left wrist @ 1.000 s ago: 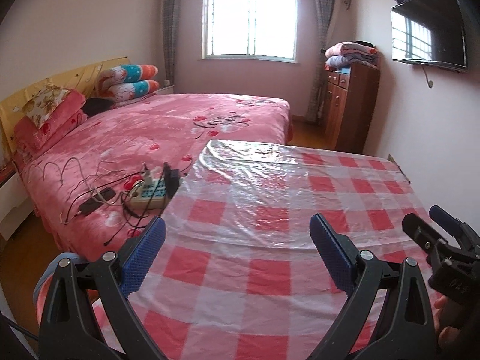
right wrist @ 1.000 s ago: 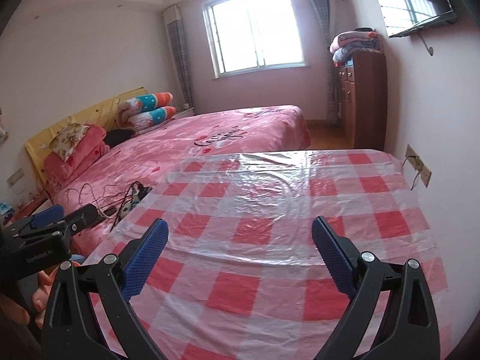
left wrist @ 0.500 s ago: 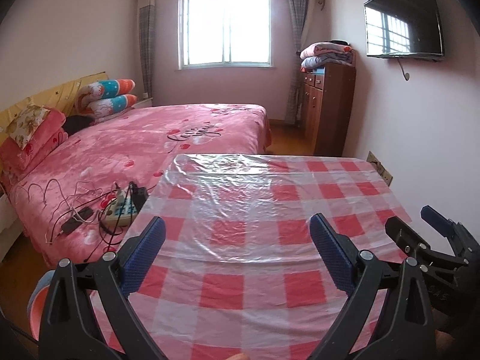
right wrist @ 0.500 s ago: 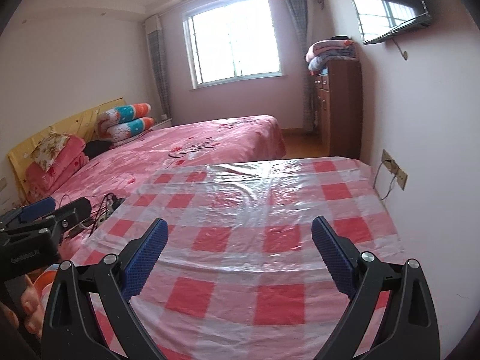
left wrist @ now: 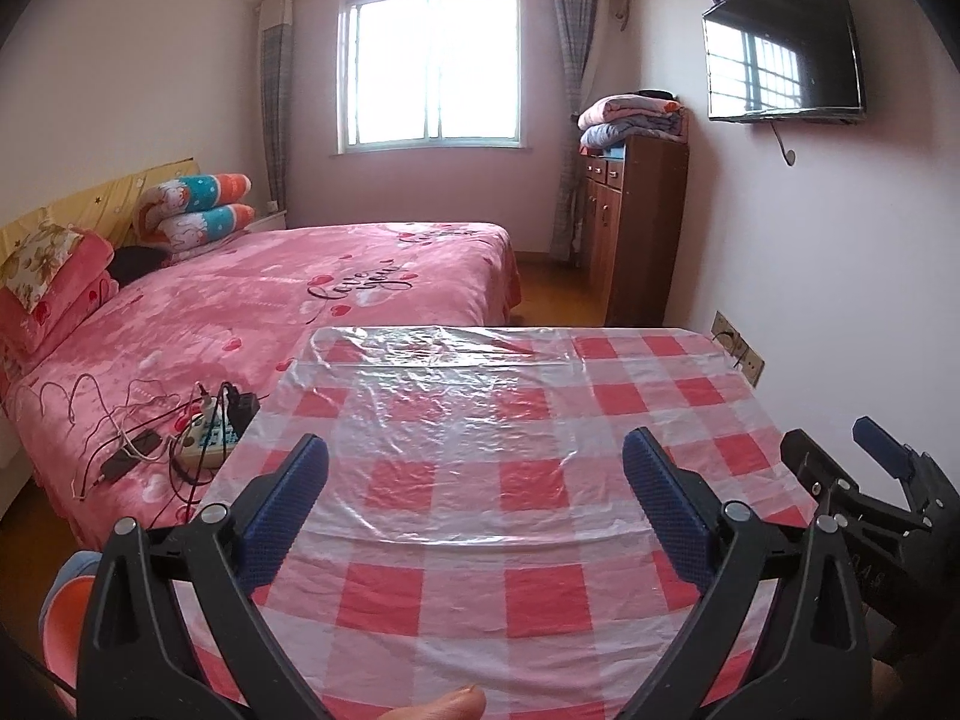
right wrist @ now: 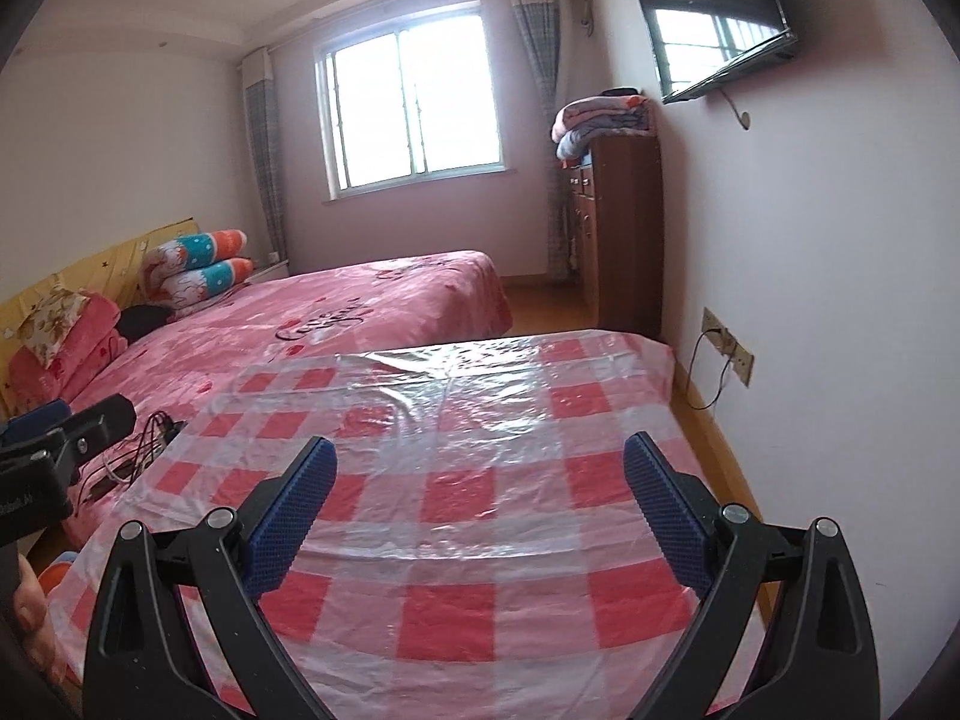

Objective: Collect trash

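2 grippers, left gripper [left wrist: 474,480] and right gripper [right wrist: 477,483], hold jaws spread, empty; bedspread [left wrist: 354,282] reads "love you".

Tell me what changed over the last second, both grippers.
Both cameras tipped upward, so the checked table sits lower in view and more ceiling shows. Nothing was grasped or released. Left gripper and right gripper remain open and empty; the power strip still lies on the bed.

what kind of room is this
A home bedroom, most likely: a bed with pink bedding, a wall-mounted TV, and a wooden dresser topped with folded blankets.
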`<state>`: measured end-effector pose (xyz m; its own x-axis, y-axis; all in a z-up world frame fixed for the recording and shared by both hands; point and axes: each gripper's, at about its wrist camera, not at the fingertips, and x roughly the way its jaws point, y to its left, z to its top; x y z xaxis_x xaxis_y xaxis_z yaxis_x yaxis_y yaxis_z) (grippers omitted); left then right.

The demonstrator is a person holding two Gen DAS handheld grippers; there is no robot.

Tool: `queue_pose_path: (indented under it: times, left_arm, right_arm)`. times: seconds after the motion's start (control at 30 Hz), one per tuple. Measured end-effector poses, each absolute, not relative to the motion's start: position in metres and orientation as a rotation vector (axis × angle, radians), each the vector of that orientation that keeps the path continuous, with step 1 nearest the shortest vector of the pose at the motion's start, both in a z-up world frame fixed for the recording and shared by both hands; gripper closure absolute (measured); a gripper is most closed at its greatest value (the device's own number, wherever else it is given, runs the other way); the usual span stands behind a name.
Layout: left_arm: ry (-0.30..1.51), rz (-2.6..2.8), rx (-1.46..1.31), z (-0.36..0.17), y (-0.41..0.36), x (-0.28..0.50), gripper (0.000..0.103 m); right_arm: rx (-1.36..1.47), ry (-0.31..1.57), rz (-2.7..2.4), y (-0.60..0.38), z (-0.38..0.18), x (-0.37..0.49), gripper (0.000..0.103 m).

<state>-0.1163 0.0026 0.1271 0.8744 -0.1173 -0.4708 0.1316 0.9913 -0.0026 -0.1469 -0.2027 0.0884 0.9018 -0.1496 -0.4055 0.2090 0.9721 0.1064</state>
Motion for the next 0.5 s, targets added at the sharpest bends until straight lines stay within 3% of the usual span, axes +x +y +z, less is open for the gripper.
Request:
queue_pose_path:
  times: [0.5]
  left_arm:
    - [0.484, -0.113, 0.040, 0.1235, -0.0087, -0.1177, 0.004]
  right_arm:
    - [0.137, 0.402, -0.204, -0.2095, 0.0886, -0.1516, 0.008]
